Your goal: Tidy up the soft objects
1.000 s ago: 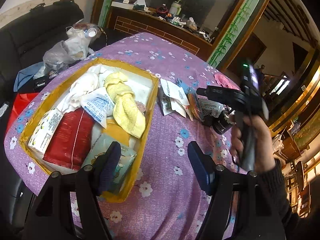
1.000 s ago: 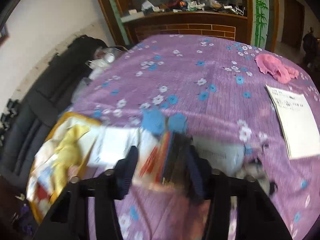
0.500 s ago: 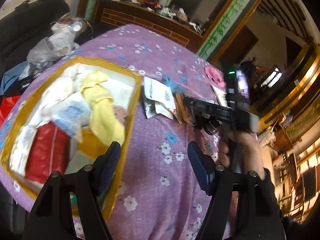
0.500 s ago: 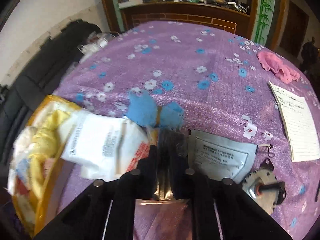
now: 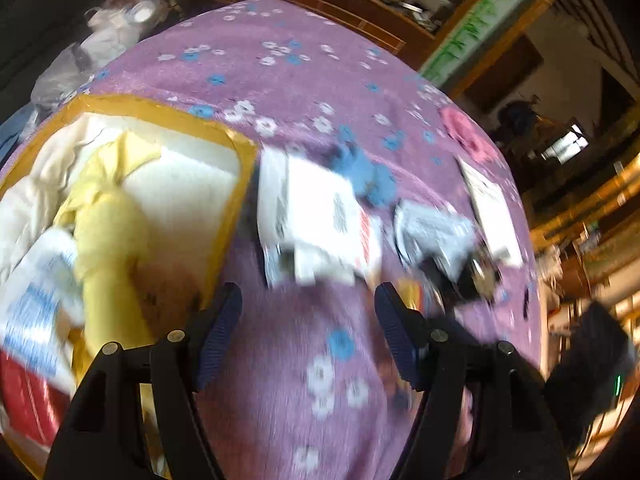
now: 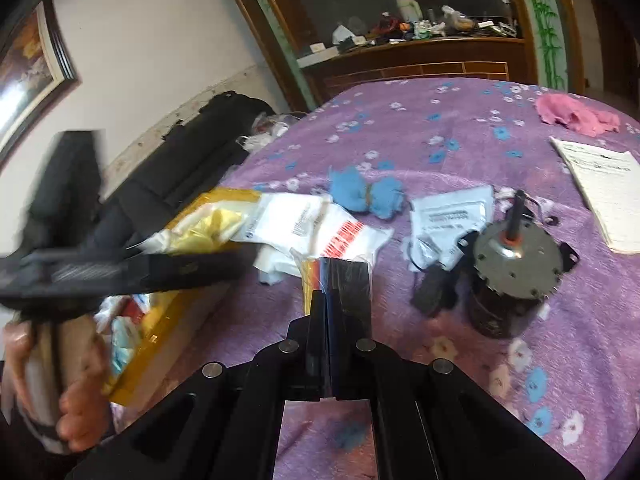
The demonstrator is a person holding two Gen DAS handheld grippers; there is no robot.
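Note:
My right gripper (image 6: 330, 278) is shut on a thin clear packet (image 6: 314, 276) with yellow, red and dark edges, held edge-on just above the purple flowered cloth (image 6: 440, 120). Beyond it lie white printed packets (image 6: 320, 228), a blue cloth bundle (image 6: 366, 194) and a grey-white pouch (image 6: 452, 212). My left gripper (image 5: 308, 312) is open above bare cloth, between the yellow-rimmed box (image 5: 240, 184) and the white packets (image 5: 316, 220). The box holds a yellow cloth (image 5: 104, 232), white fabric and other packets.
A round metal motor (image 6: 512, 272) stands right of the held packet. A paper sheet (image 6: 608, 192) and a pink cloth (image 6: 576, 114) lie at the far right. A black sofa (image 6: 192, 160) with bags and a cluttered wooden cabinet (image 6: 420, 60) border the table.
My right gripper's jaws closed on the thin packet and drew it back toward me. My left gripper swung right, from over the box to the cloth beside the white packets.

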